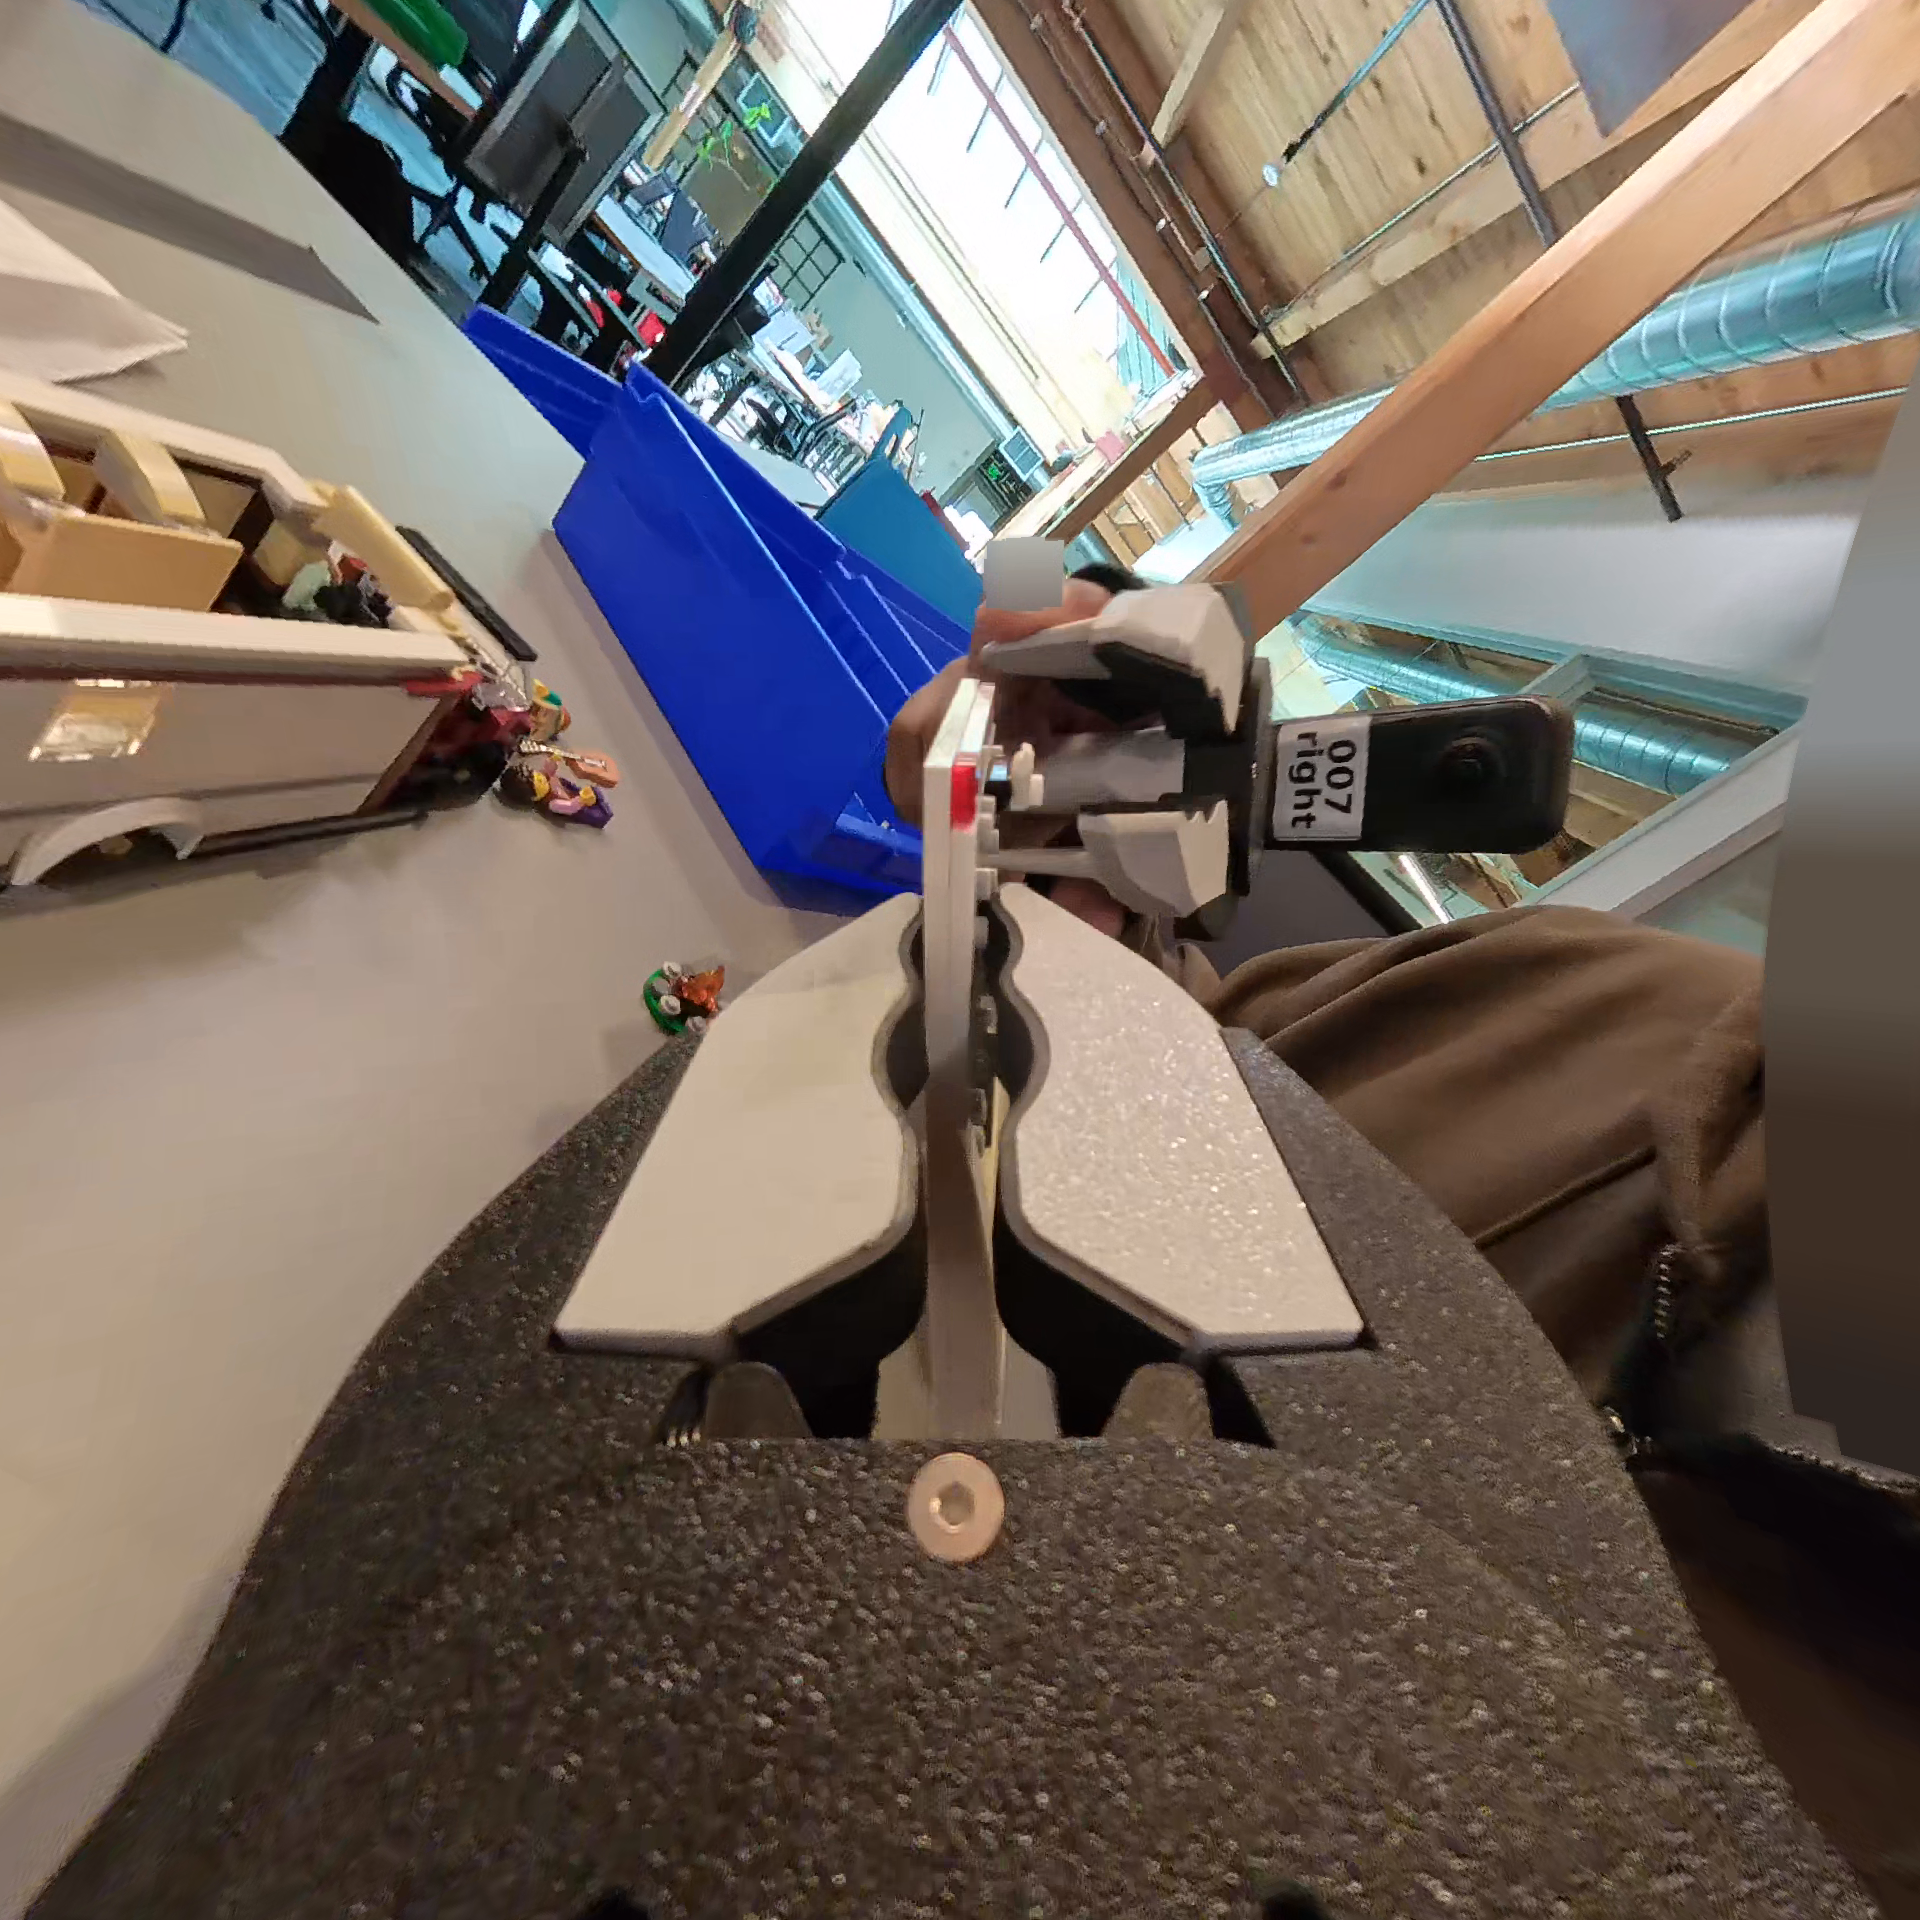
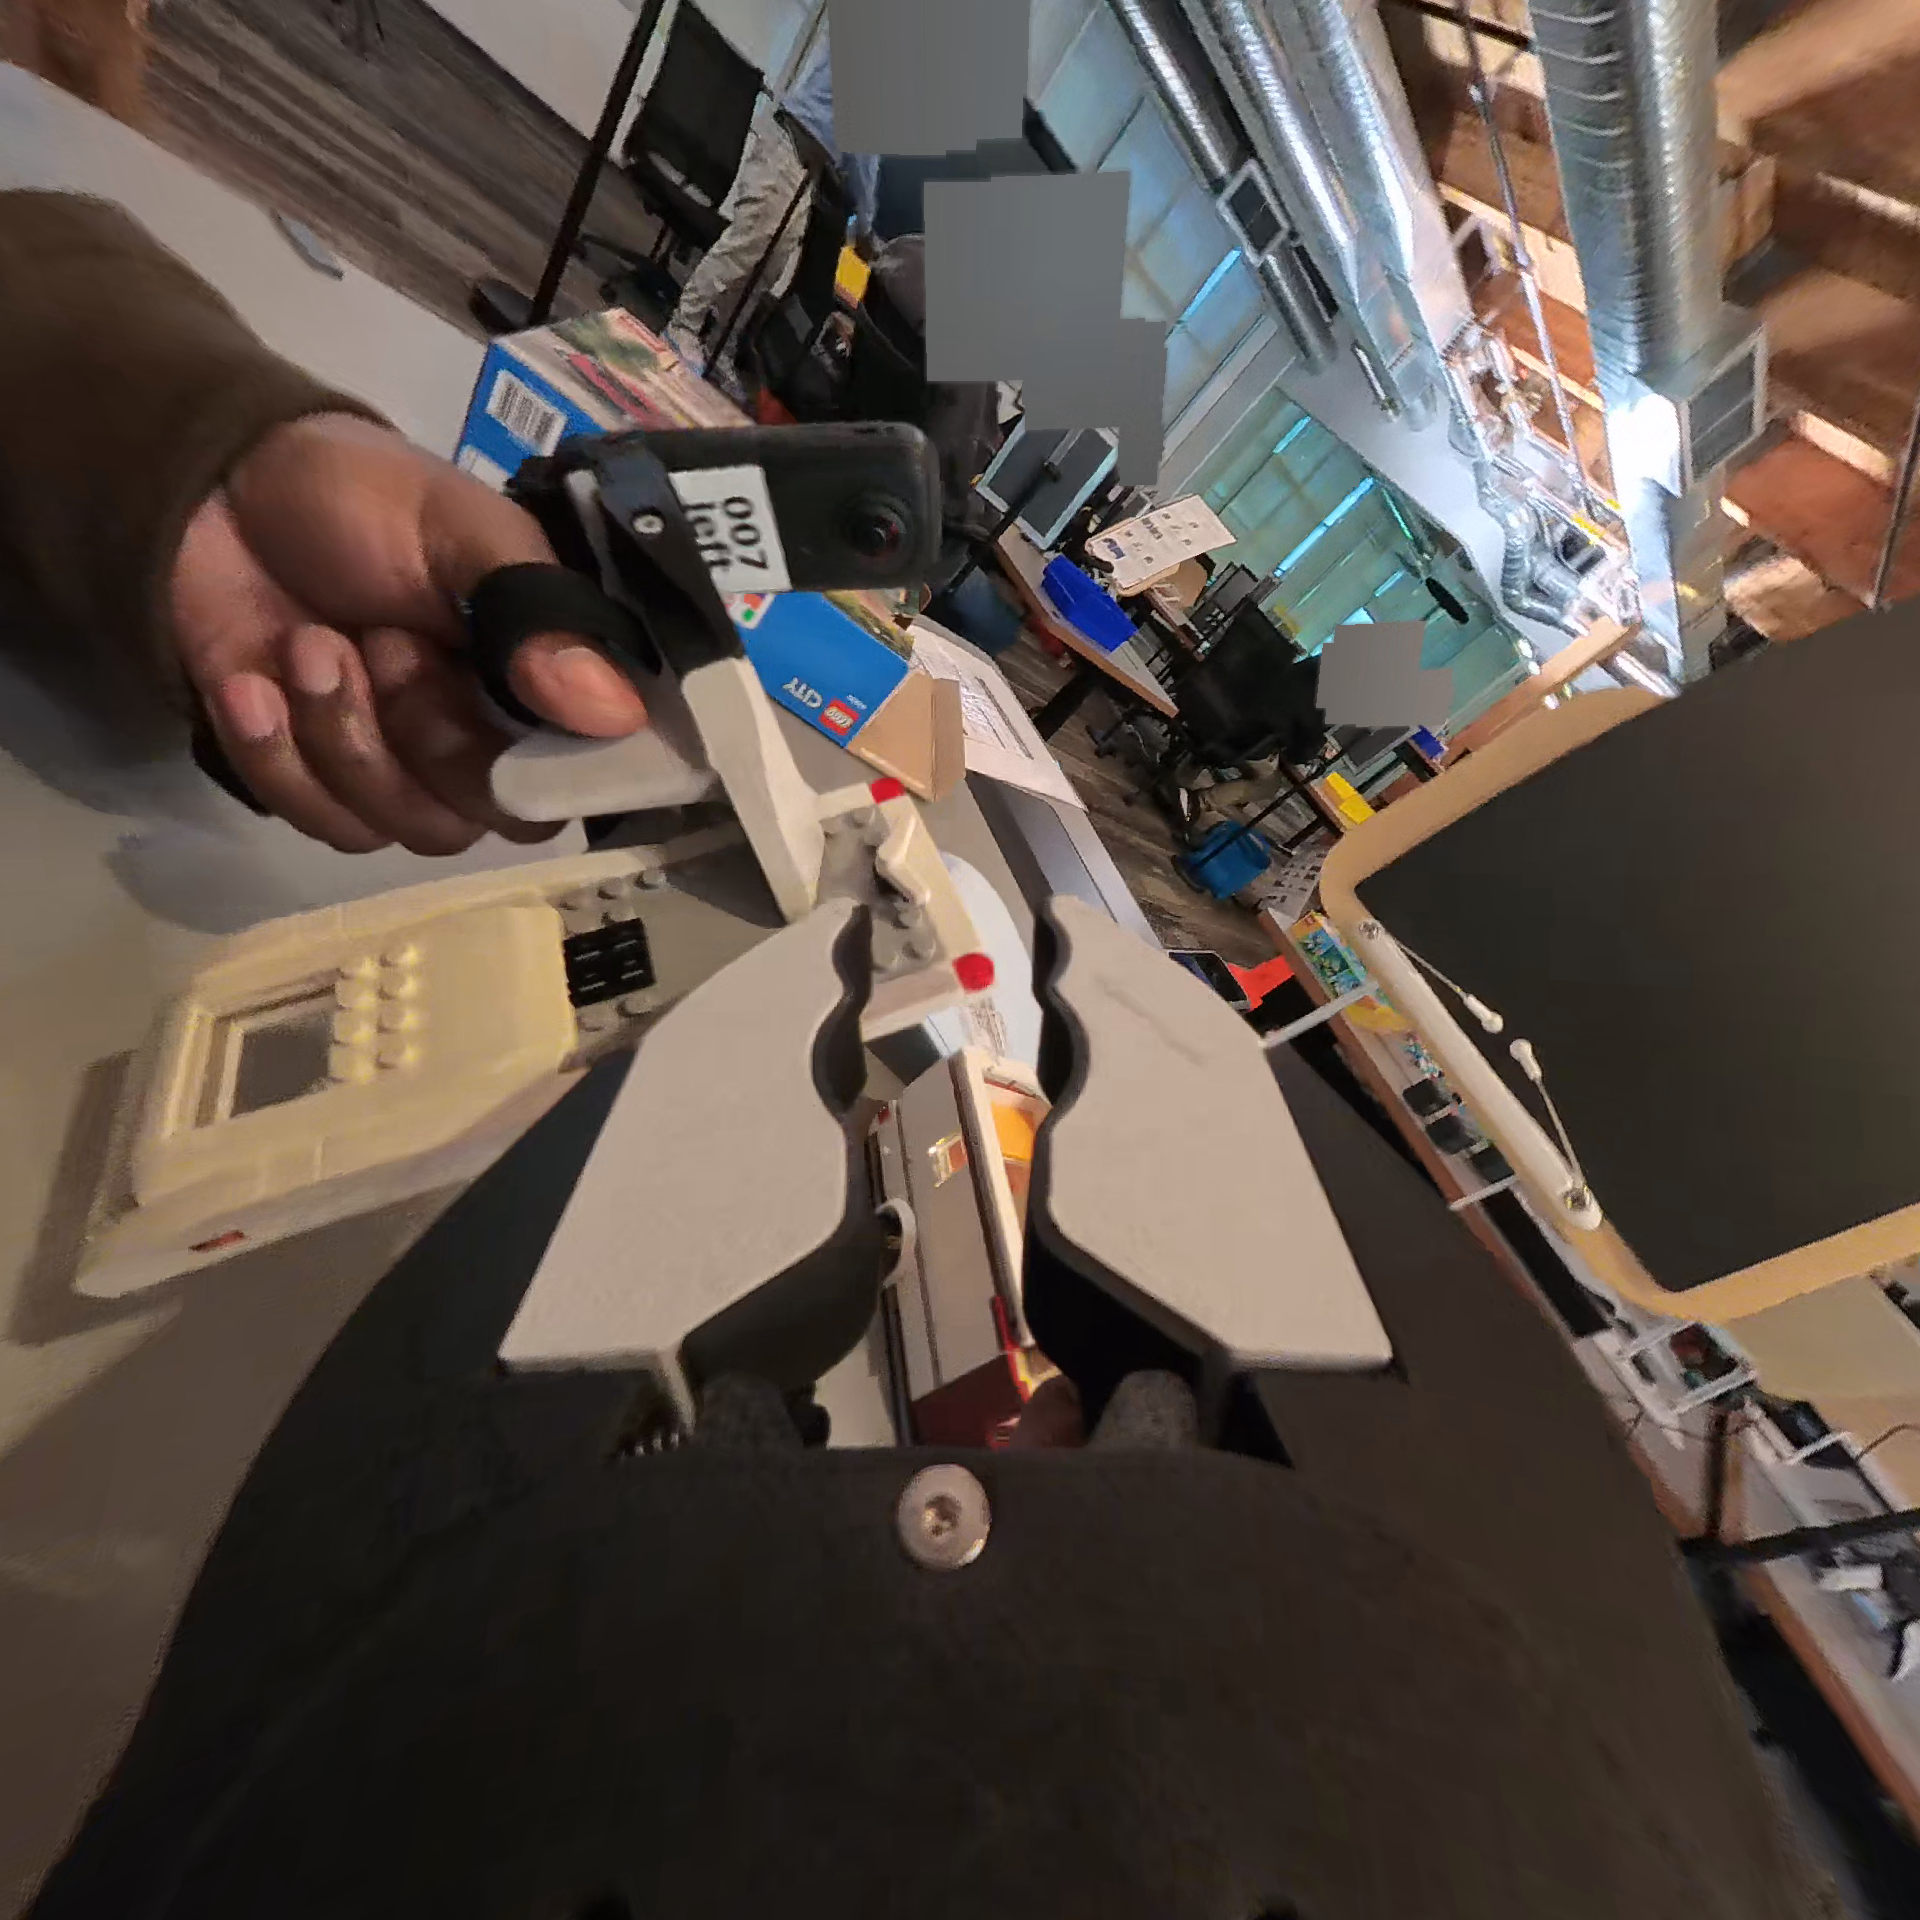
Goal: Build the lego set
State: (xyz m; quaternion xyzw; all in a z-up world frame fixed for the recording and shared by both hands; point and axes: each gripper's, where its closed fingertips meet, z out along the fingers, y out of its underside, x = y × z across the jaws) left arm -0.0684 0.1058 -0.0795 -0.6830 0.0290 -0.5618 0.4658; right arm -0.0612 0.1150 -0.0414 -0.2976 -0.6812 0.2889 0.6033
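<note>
Up off the tabletop (image 1: 312, 1039), the left claw (image 1: 961, 935) is pinching a white brick plate (image 1: 951, 821) steady while the right claw (image 2: 951, 935) is hovering spread around it.

Your left gripper (image 1: 961, 925) was clamped on a studded plate assembly (image 1: 951, 831), edge-on between its pads, above the table (image 1: 312, 1091). Your right gripper (image 2: 951, 971) faced it, jaws apart around its far end. To the left, a brick-built vehicle (image 1: 187, 665) stood on the table, with small figures (image 1: 556, 769) beside it and bins (image 1: 727, 613) behind.
</note>
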